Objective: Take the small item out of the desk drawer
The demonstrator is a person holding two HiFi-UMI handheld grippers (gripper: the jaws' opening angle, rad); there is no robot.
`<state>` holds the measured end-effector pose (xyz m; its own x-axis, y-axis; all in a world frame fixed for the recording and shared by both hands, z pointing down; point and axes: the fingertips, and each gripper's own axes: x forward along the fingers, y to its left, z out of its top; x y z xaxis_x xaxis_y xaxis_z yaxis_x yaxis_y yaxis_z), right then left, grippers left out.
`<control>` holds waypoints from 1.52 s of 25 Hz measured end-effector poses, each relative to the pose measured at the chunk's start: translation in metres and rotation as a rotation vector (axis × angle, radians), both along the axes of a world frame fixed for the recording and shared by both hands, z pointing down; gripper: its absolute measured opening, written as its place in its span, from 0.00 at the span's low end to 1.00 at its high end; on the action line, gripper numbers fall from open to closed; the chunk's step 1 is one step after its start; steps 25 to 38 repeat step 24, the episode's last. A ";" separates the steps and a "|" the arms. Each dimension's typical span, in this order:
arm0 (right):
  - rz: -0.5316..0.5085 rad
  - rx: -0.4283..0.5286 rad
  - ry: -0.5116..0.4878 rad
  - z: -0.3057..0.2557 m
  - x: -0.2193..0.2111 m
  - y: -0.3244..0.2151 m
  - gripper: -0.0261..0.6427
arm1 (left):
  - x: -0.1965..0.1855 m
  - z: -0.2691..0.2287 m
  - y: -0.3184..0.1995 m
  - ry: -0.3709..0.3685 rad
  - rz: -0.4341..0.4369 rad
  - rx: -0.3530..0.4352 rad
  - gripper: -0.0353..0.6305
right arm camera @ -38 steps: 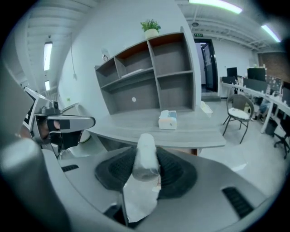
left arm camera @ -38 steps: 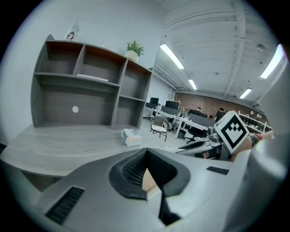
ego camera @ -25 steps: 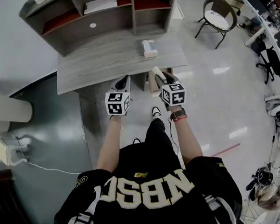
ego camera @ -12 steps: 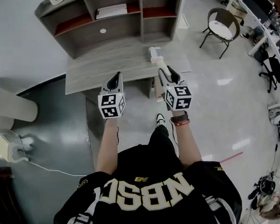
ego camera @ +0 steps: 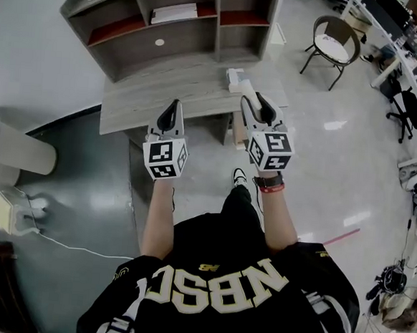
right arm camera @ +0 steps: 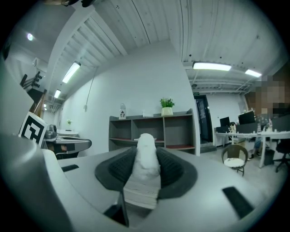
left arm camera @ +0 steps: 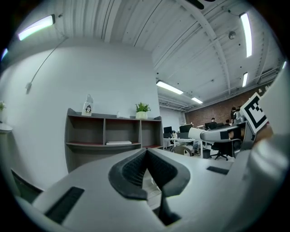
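Small item (right arm camera: 146, 152) out of the drawer (ego camera: 233, 131), in the right hand-held gripper (ego camera: 258, 110)
The right hand-held gripper is clamped on the white item, which sticks out past its tips; the left hand-held gripper (ego camera: 171, 113) beside it has its jaws together and empty. The worktop (ego camera: 149, 96) lies ahead and below, the drawer seemingly open beneath the right one. The item looks soft, so a steady squeeze and a level carry to the worktop would suit best

Head view steeply down on desk (ego camera: 171, 93), gripper views level, all sharing shelf unit (left arm camera: 103, 132)
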<state>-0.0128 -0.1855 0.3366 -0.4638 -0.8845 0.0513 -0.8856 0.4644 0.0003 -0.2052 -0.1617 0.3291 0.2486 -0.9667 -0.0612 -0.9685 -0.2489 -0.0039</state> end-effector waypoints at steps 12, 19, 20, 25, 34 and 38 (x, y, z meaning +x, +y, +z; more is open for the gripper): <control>0.002 -0.025 0.015 0.010 -0.009 0.023 0.26 | -0.008 0.001 0.016 0.043 0.012 0.018 0.06; 0.005 -0.065 0.025 0.025 -0.006 0.025 0.26 | -0.013 0.012 0.015 0.065 0.004 -0.008 0.06; 0.006 -0.073 0.028 0.029 -0.005 0.023 0.26 | -0.014 0.014 0.012 0.073 0.000 -0.012 0.06; 0.025 -0.122 0.047 0.053 0.001 0.014 0.26 | -0.013 0.029 0.000 0.092 0.010 -0.046 0.06; 0.025 -0.122 0.047 0.053 0.001 0.014 0.26 | -0.013 0.029 0.000 0.092 0.010 -0.046 0.06; 0.025 -0.122 0.047 0.053 0.001 0.014 0.26 | -0.013 0.029 0.000 0.092 0.010 -0.046 0.06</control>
